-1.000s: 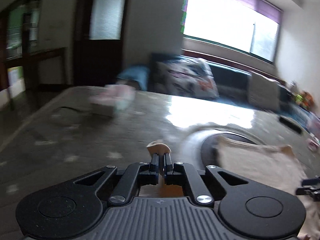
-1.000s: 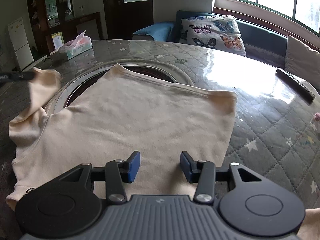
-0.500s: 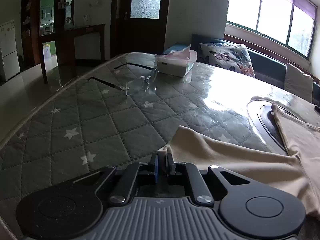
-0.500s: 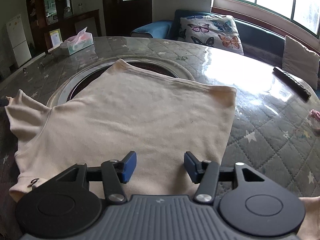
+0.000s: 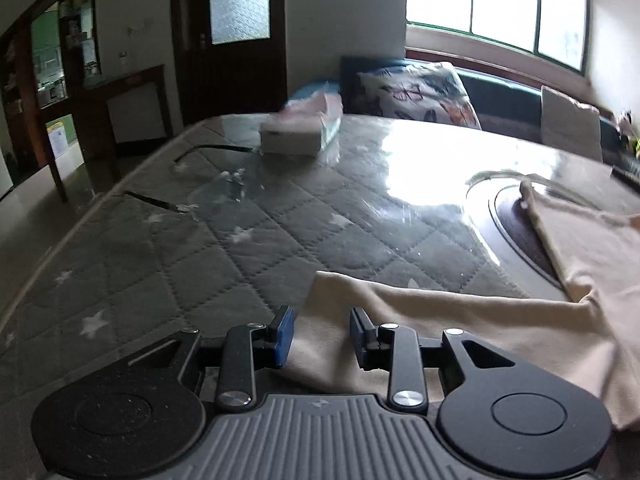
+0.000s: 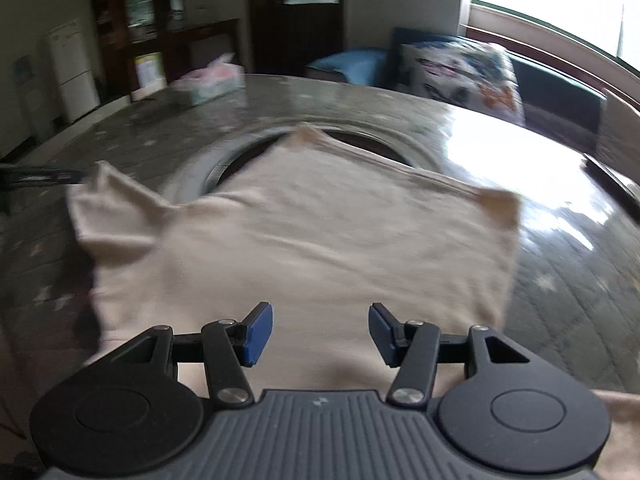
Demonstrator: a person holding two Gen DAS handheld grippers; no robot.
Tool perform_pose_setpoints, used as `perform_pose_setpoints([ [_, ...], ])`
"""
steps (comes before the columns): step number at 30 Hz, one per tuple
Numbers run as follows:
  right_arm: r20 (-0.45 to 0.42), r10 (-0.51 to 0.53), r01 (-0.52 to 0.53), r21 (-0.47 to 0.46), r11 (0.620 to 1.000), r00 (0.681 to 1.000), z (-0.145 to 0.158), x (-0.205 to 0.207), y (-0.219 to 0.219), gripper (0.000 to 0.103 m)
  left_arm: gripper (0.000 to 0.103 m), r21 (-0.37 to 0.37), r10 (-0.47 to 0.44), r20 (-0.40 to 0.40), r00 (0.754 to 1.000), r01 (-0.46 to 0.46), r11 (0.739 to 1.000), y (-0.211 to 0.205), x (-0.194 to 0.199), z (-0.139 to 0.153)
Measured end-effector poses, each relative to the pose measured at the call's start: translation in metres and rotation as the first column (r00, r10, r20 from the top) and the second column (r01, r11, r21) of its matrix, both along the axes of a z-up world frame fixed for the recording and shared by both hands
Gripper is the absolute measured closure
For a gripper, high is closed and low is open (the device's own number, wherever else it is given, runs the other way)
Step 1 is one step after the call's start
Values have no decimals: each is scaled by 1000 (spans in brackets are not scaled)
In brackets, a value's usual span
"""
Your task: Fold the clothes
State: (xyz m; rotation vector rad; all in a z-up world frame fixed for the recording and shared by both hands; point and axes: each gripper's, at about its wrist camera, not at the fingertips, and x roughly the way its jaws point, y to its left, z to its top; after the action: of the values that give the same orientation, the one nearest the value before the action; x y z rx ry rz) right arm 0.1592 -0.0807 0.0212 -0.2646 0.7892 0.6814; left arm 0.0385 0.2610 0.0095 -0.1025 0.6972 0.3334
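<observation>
Living-room setup with a big round table (image 5: pixel 248 240) covered in a grey quilted, star-print cloth under a glossy clear sheet, and that's what everything sits on. Closest in, the left gripper (image 5: pixel 320 334) has its blue-padded jaws spread apart with nothing between them; the sleeve (image 5: pixel 420 320) of the cream T-shirt (image 6: pixel 312 240) lies flat on the table right under and ahead of the gap, not pinched. The right gripper (image 6: pixel 320 332) is wide open too, hovering over the near edge of the shirt's body and holding nothing. From that side the shirt is spread out across the table, one sleeve sticking out to the left, its far end draped over the dark round inset (image 6: pixel 360 144) in the middle of the table. Further back on the left there's a pair of glasses (image 5: pixel 192 184) lying on the cloth, then a tissue box (image 5: pixel 300 132) near the far edge. Behind the table is a sofa with a butterfly cushion (image 5: pixel 420 92), a dark wooden door (image 5: pixel 232 40) and bright windows (image 5: pixel 500 8). The right view is pretty motion-blurred.
</observation>
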Motion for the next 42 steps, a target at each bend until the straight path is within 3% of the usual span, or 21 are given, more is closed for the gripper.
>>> perform_pose_setpoints([
  [6,16,147,-147,0,989,989,1,-16,45,44,87,71,-43,-25,999,45,996,-3,25,-2],
  [12,-4,227,-227,-26,974,974,-17,-26,84,44,89,147,-64,-45,997,70,987,-2,47,-5],
  [18,22,316,-313,-69,947,949,-20,-51,92,45,82,149,-25,-31,999,29,988,6,52,-6],
  [23,20,296,-295,-29,955,955,-9,-54,78,45,79,155,-1,-33,999,7,988,6,46,-2],
  [28,35,231,-230,-14,973,972,2,-54,48,45,69,155,6,0,1000,-6,988,-4,34,16],
  [30,26,207,-207,-14,978,978,4,-54,33,45,62,153,-15,21,1000,11,988,-14,29,25],
  [35,-60,202,-202,10,979,977,-6,-61,11,45,59,130,-142,38,989,136,982,-63,25,39],
  [42,-52,229,-228,11,974,972,-8,-85,1,43,57,89,-374,34,927,370,925,-149,36,39],
])
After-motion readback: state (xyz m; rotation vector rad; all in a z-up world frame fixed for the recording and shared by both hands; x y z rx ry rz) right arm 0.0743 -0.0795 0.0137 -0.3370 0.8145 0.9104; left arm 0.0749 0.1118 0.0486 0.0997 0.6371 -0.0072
